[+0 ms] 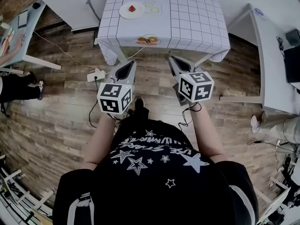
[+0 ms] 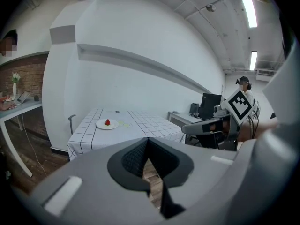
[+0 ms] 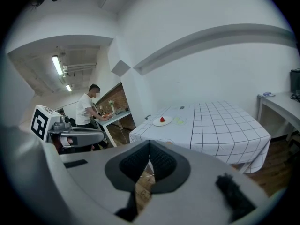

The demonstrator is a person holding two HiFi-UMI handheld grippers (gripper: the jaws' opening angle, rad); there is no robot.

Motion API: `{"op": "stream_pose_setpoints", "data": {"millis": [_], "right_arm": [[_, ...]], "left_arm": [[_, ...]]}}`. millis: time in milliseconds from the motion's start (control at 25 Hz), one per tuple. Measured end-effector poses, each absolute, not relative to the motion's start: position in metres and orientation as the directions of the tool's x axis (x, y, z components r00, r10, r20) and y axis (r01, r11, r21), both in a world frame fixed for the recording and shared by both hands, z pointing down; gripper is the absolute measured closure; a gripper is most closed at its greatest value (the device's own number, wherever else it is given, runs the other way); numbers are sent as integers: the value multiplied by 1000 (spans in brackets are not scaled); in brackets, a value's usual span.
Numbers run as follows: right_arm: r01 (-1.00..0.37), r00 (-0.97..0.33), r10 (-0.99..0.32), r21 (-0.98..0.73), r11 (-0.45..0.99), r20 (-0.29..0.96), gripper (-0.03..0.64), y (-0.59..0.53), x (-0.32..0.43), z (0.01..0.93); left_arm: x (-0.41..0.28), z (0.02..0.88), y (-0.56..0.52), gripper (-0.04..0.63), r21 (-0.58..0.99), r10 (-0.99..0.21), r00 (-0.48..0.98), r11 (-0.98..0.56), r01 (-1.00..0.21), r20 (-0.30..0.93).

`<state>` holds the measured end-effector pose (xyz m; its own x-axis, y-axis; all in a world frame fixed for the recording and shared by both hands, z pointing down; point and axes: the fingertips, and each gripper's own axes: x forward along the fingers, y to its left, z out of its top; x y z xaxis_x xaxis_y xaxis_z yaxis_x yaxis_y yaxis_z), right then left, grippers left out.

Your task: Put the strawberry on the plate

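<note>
A red strawberry (image 1: 132, 8) lies on a white plate (image 1: 125, 13) at the far left of the checked table (image 1: 187, 18). Both grippers hang over the wooden floor, well short of the table's near edge. My left gripper (image 1: 127, 65) is shut with nothing in it, and so is my right gripper (image 1: 174, 61). In the left gripper view the strawberry (image 2: 107, 122) and plate (image 2: 101, 125) show far beyond the closed left gripper (image 2: 148, 146). The right gripper view has the strawberry (image 3: 162, 120) on its plate (image 3: 158, 123) far past the closed right gripper (image 3: 149, 149).
Pale green slices (image 1: 152, 7) lie right of the plate, and an orange food item (image 1: 147, 40) sits at the table's near edge. A power strip (image 1: 96, 74) and cables lie on the floor. A white desk (image 1: 272, 55) stands to the right. A person (image 3: 88, 110) works at a side table.
</note>
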<state>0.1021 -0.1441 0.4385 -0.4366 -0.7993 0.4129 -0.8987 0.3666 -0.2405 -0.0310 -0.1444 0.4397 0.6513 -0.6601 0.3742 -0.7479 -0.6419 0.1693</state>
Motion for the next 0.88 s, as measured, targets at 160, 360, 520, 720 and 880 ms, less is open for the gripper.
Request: {"op": "stream_pose_setpoints", "data": {"millis": [160, 360, 520, 720, 880], "right_arm": [[-895, -446, -792, -232, 382, 418, 603, -116, 108, 439], [-892, -452, -793, -222, 394, 409, 603, -77, 116, 434], [-895, -447, -794, -206, 397, 412, 603, -47, 128, 432], [-898, -440, -802, -194, 394, 404, 603, -14, 136, 428], [-899, -438, -799, -186, 397, 412, 603, 13, 138, 431]], "left_arm": [[-21, 444, -110, 586, 156, -650, 653, -652, -742, 388], [-20, 442, -73, 586, 166, -664, 642, -635, -755, 383], [-12, 435, -48, 586, 149, -672, 645, -641, -753, 364], [-6, 427, -20, 586, 144, -685, 645, -640, -755, 338], [0, 426, 5, 586, 137, -680, 652, -650, -748, 335]]}}
